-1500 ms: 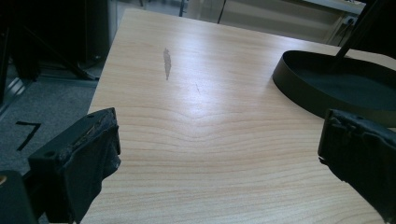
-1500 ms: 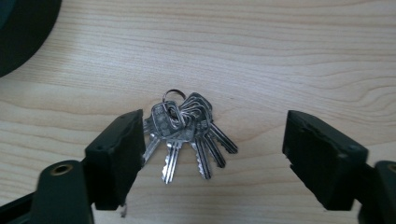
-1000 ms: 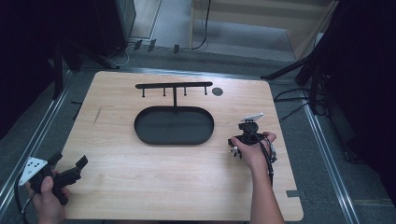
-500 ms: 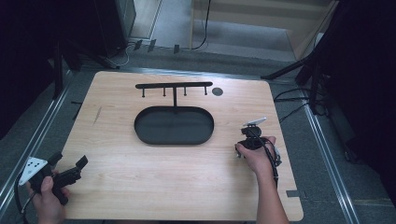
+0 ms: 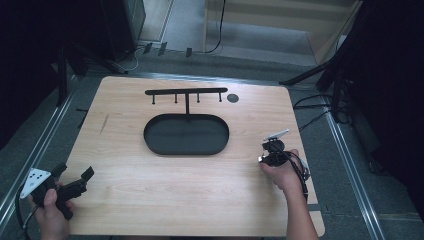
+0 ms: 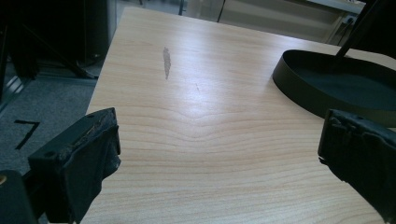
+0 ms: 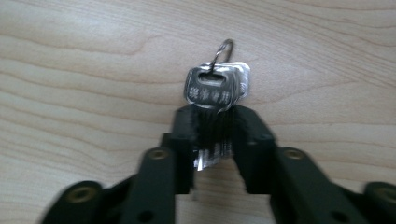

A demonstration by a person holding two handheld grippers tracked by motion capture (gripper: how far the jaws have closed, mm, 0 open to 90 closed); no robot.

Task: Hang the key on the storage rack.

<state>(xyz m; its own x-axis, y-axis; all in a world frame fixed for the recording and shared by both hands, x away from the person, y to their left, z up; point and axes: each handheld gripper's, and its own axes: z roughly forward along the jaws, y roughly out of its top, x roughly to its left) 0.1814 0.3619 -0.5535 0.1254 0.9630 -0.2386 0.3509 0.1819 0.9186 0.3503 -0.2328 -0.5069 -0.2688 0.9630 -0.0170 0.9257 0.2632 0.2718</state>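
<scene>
A bunch of silver keys on a small ring is pinched between the black jaws of my right gripper, which points straight down at the wooden table. In the high view the right gripper sits at the table's right side, right of the black oval tray. Behind the tray stands a black key rack with several hooks. My left gripper hovers at the table's front left corner, jaws wide apart and empty, with the tray's wall ahead to its right.
A small dark round disc lies near the rack's right end. A grey scuff mark shows on the wood at the left. Metal rails and cables run along both sides of the table.
The right hand and its gripper have drifted toward the person and slightly right, away from the tray. The left gripper has stayed put.
</scene>
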